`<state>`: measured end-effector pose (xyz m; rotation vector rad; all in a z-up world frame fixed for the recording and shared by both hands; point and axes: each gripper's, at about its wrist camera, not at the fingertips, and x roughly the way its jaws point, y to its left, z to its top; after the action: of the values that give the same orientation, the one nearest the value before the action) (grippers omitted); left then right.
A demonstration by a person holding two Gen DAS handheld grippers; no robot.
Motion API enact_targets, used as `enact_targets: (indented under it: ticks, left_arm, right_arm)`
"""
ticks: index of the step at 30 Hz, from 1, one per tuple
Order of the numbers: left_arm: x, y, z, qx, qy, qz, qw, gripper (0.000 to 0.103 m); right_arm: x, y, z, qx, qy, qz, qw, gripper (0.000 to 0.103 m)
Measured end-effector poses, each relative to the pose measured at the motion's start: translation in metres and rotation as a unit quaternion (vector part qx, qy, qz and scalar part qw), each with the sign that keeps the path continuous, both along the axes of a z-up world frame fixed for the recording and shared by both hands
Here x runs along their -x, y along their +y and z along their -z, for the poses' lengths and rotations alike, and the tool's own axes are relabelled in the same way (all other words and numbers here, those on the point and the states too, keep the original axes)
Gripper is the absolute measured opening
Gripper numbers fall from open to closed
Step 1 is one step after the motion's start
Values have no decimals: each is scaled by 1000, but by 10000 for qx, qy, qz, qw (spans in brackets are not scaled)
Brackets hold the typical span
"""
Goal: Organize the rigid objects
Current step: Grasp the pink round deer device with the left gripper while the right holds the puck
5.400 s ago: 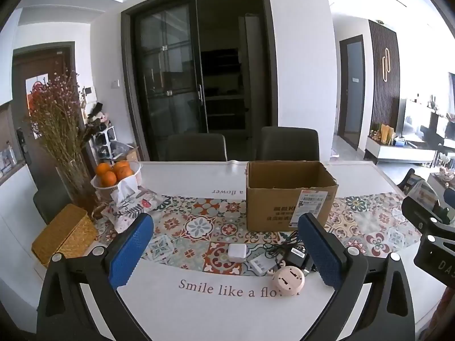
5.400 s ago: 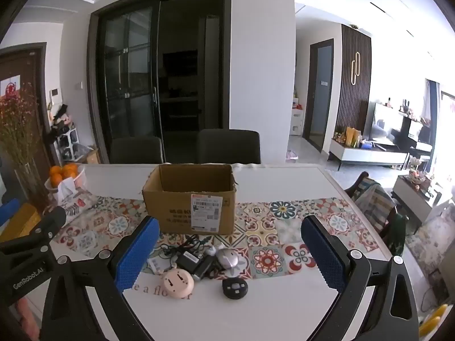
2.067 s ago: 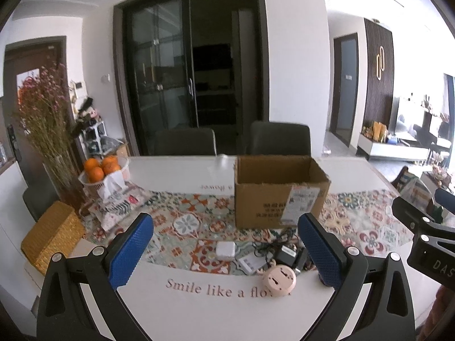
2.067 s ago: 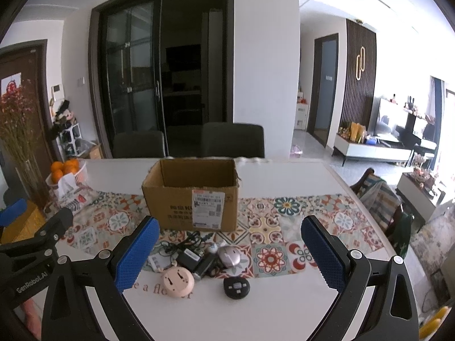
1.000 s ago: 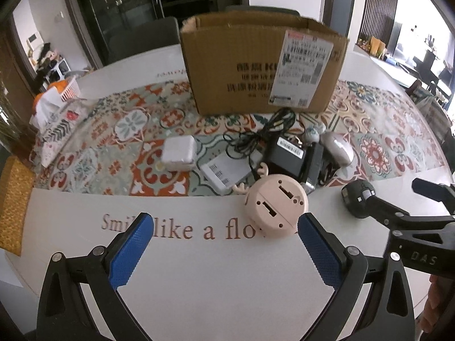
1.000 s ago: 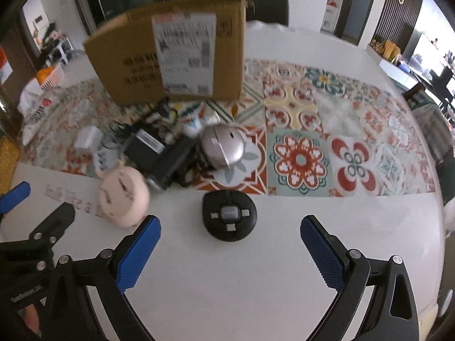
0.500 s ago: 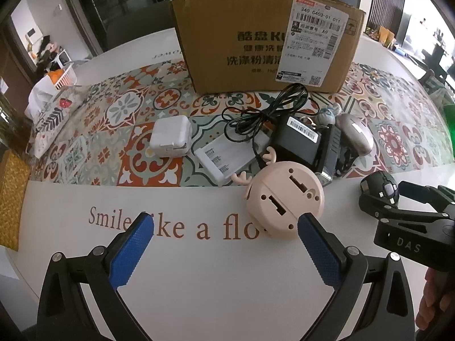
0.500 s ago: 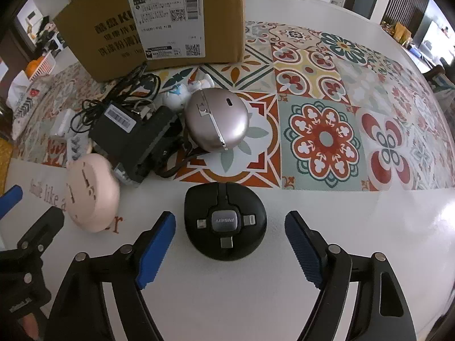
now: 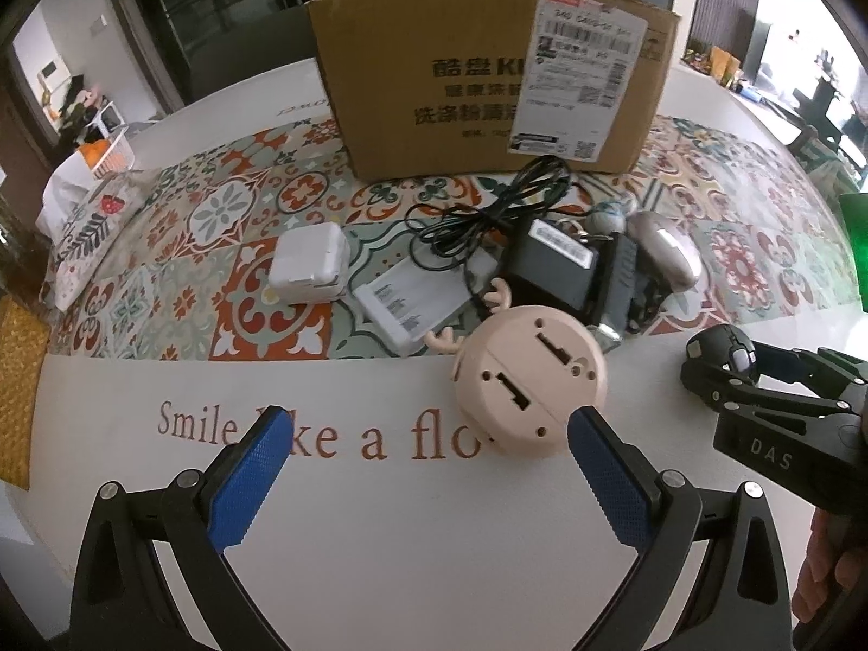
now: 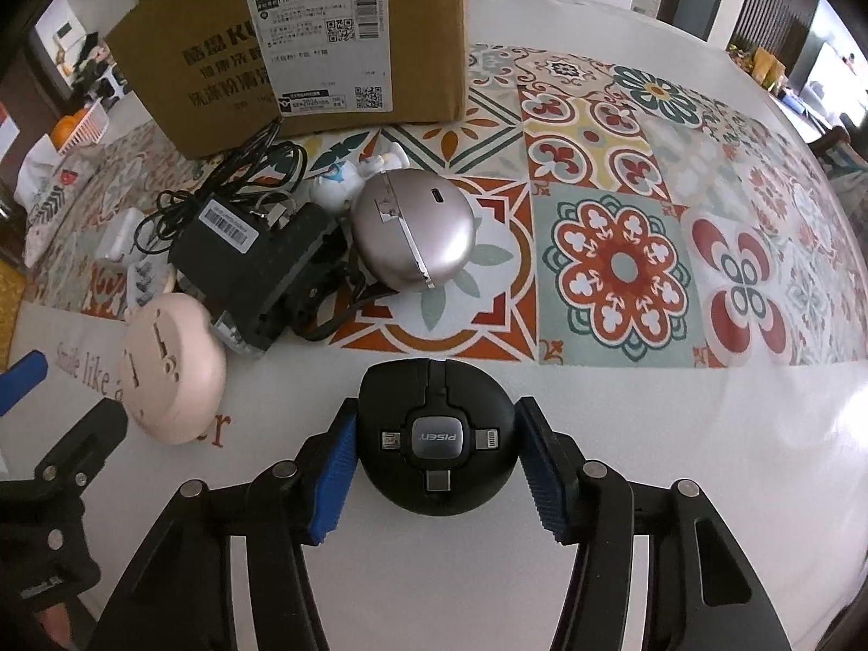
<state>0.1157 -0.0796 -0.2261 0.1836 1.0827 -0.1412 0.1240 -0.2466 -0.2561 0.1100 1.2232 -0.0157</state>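
Charger puck, the round black one with the fold-out plugs, sits on the bare white part of the table, just in front of the patterned runner. The right gripper is closing on it, a blue pad on each flank and touching or all but touching. I'd judge this the grab before a lift into the box behind the clutter. To do it well, let the pads seat square across the widest part before raising, since a domed shell could squirt out of a low pinch. Lift straight up, then carry over the silver case and the black adapter with its cable rather than through them. The left gripper hangs with jaws wide apart and nothing in them, its right pad just beside the pink disc, likely the next pick.
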Motion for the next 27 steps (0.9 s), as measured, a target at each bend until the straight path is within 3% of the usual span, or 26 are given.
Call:
enact_targets:
  ticks: [10,20,27]
  left_arm:
    - [4,-16,4,323,-23,204,9993,102]
    - [-15,-32,30,365,292,197,9987,95]
    - [-26,-30,38,547,456,81,9974,81]
  right_arm:
    - [21,-13,-26,85,-318,93,9994,56]
    - [15,-19,-17,-6,-156,145,9998,56]
    - [9,-16,-16,-90,-145,82,9998,56]
